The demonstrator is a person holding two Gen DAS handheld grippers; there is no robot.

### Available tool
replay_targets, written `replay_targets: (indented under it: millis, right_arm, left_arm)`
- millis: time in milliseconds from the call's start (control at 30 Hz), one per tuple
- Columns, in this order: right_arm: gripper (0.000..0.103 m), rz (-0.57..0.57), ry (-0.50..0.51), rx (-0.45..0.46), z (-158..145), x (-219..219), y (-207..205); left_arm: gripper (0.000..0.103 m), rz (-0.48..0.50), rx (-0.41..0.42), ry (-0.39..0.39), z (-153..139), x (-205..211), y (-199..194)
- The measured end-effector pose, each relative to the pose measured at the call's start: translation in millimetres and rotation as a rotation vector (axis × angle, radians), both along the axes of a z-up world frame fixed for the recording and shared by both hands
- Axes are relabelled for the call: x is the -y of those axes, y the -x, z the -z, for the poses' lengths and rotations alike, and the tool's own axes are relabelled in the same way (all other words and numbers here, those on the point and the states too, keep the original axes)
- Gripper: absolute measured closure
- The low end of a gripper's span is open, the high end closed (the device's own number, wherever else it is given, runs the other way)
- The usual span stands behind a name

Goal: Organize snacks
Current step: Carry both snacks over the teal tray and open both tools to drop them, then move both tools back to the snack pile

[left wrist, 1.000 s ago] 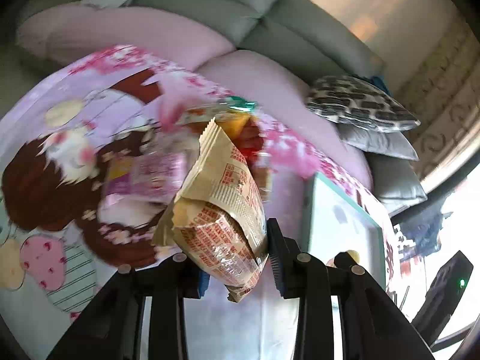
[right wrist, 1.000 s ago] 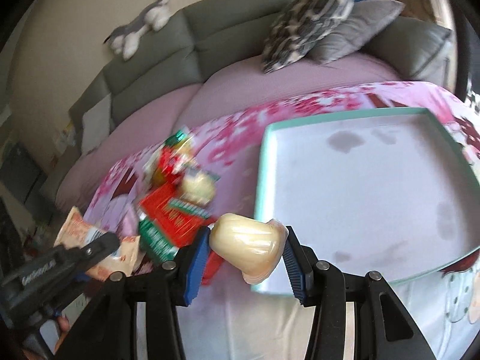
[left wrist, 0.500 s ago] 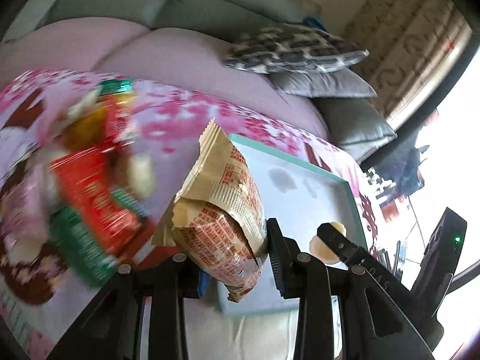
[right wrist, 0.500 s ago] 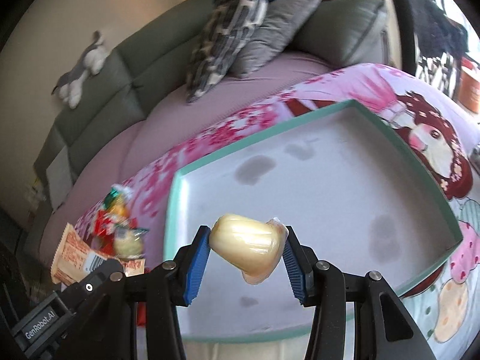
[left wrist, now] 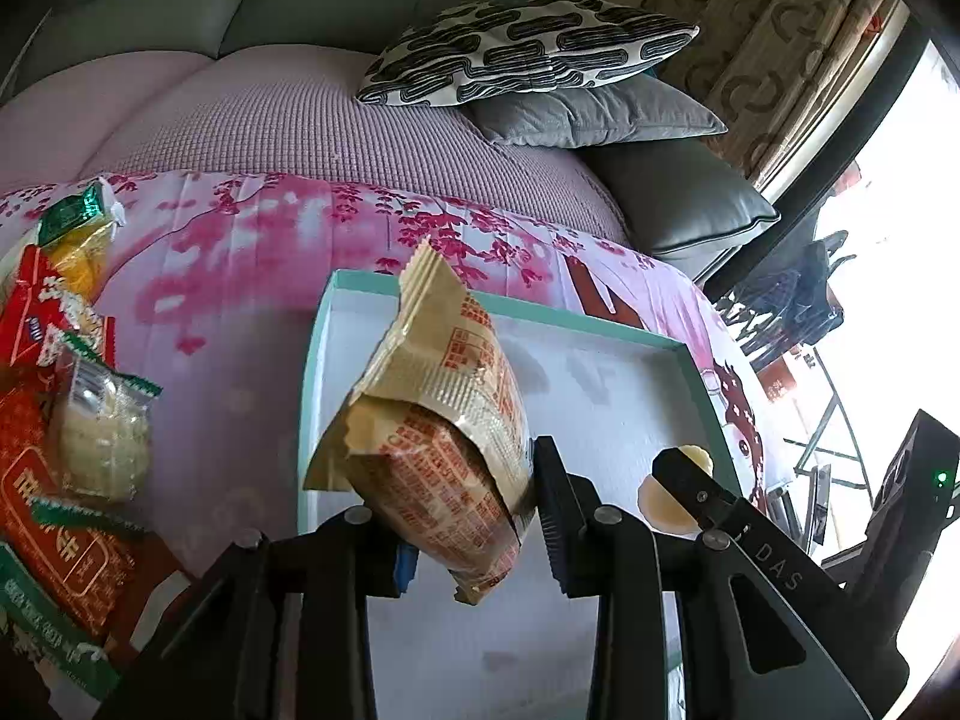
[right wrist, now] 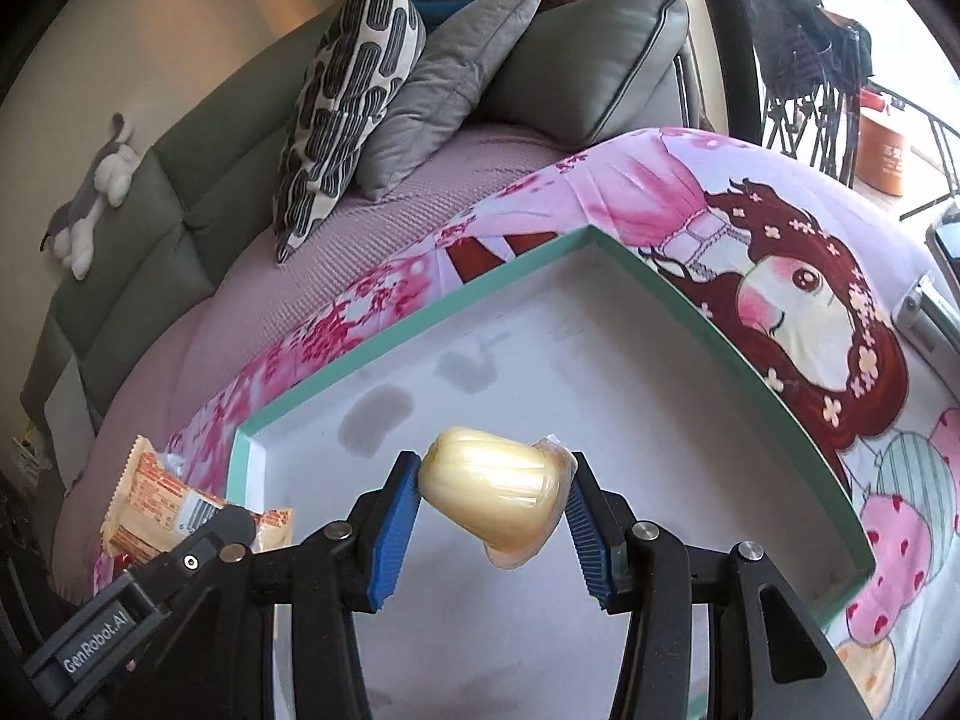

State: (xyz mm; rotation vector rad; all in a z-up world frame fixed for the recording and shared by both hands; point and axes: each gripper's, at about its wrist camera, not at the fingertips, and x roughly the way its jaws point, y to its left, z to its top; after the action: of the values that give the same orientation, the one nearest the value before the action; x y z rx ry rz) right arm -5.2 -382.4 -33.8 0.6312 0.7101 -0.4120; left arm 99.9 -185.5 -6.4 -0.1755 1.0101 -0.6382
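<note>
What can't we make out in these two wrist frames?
- Left wrist: near part of the teal tray floor, hidden by the tan snack packet and gripper fingers.
- Left wrist: snack pile, cut off by the left edge.
- Left wrist: most of the jelly cup, behind the right gripper.
- Right wrist: tray's near edge, hidden by the fingers.
- Packet print: too small to read.
</note>
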Motion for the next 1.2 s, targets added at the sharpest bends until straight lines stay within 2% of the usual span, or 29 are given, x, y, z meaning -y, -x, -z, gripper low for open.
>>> replay_targets:
  millis: [233, 433, 500, 700, 767, 867, 933, 1067, 1133, 1200]
  right_arm:
    - [0.052, -0.025, 0.042, 0.001, 0.5, -1.1, -16.6]
    - [0.052, -0.027, 0.023, -0.024, 5.5, 4.9, -23.7]
    - [0.052, -0.025, 0.02, -0.029, 6.1, 5.5, -24.0]
    - [0.051, -0.037, 0.031, -0.069, 2.2, 2.8, -24.9]
    - [0.049, -0.048, 0.024, -0.084, 0.0, 1.8, -24.2]
    - [0.037, -0.064, 0.028, -0.113, -3.7, -1.2, -23.2]
    - [0.025, -0.073, 0.036, -0.138, -5.1, -4.1, -23.5]
    - [0.013, -0.097, 0.073, -0.175, -7.2, -13.5, -23.5]
    - [0.0, -0.11, 0.082, -0.182, -8.1, -16.9, -23.2]
    - [0.0, -0.118, 0.094, -0.184, -9.6, -21.2, -21.9]
  left_arm:
    - [0.068, 0.002, 0.001, -0.005, 5.4, 10.1, -8.9]
    - [0.066, -0.003, 0.006, -0.022, 8.3, 17.6, -14.2]
    - [0.047, -0.011, 0.01, -0.033, 7.0, 17.9, -14.3]
    - [0.034, -0.033, 0.025, -0.047, -5.6, 13.1, -12.0]
    - [0.03, -0.053, 0.024, -0.078, -11.0, 9.9, -10.9]
    - [0.019, -0.105, 0.031, -0.136, -22.1, -0.7, -7.6]
    - [0.017, -0.142, 0.027, -0.167, -26.8, -10.7, -5.8]
    - [0.009, -0.23, 0.032, -0.23, -28.2, -36.0, -1.7]
    - [0.007, -0.279, 0.039, -0.264, -24.8, -52.3, 0.5]
    - [0.006, -0.324, 0.035, -0.301, -19.4, -67.2, 2.2]
